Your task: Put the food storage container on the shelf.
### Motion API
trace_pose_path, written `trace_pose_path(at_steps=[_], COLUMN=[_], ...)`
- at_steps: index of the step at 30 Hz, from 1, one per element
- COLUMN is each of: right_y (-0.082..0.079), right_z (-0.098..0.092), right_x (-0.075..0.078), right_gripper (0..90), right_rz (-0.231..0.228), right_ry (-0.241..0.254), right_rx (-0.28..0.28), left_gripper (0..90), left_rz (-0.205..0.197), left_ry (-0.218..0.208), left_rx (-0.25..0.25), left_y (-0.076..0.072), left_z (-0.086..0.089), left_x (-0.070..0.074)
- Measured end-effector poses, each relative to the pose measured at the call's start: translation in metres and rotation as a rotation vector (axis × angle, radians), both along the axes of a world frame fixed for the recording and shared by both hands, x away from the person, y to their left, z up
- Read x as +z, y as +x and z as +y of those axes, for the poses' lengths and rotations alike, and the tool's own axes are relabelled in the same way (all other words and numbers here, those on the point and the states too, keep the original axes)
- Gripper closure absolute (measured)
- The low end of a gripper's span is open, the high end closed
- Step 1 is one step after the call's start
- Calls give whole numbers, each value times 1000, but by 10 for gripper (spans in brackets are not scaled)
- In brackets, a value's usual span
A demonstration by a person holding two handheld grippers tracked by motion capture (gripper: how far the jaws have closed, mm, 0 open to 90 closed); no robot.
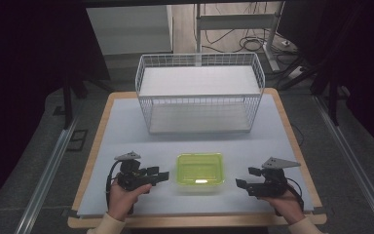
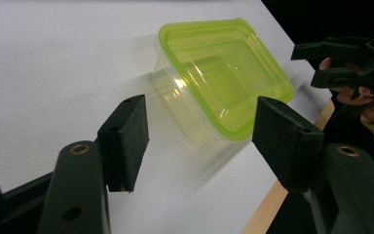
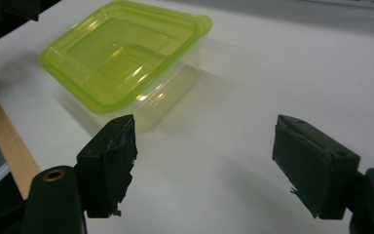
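A clear plastic box with a lime-green lid (image 1: 200, 169) sits closed near the table's front edge, between my two grippers. My left gripper (image 1: 159, 174) hovers just left of it, open, jaws pointing at the box (image 2: 224, 78). To the box's right my right gripper (image 1: 246, 178) is open too, a short gap away, with the box (image 3: 126, 53) ahead and left of its jaws. Nothing lies between either pair of jaws. In the left gripper view the right gripper (image 2: 341, 63) shows beyond the box.
A white wire basket (image 1: 199, 92) stands at the back middle of the white table mat (image 1: 121, 131), holding a white slab. The wooden table edge (image 1: 195, 222) runs just behind my hands. Desk legs and cables lie beyond the table.
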State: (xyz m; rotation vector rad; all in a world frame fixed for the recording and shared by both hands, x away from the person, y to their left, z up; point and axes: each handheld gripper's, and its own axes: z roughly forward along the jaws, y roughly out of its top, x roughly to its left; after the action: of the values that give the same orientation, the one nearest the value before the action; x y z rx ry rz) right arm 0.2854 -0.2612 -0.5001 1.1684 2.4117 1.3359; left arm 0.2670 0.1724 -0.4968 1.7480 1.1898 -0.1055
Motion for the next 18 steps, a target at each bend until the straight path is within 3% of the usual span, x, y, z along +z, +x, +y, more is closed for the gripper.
trace_pose_path(at_steps=[5,10,18], right_y=[4,7,14], right_z=[5,8,16], right_x=[-1,-1,-3], right_gripper=[265,292,331], right_rz=[55,90,148], right_ry=[53,81,130], right_rx=[-1,-3,7], left_gripper=[402,407,425], left_rz=[18,34,66], left_ry=[-31,-32,-68], left_rx=[9,1,-8], left_y=[3,7,15], left_z=[-1,-3,-7], left_x=[-1,-4,-7])
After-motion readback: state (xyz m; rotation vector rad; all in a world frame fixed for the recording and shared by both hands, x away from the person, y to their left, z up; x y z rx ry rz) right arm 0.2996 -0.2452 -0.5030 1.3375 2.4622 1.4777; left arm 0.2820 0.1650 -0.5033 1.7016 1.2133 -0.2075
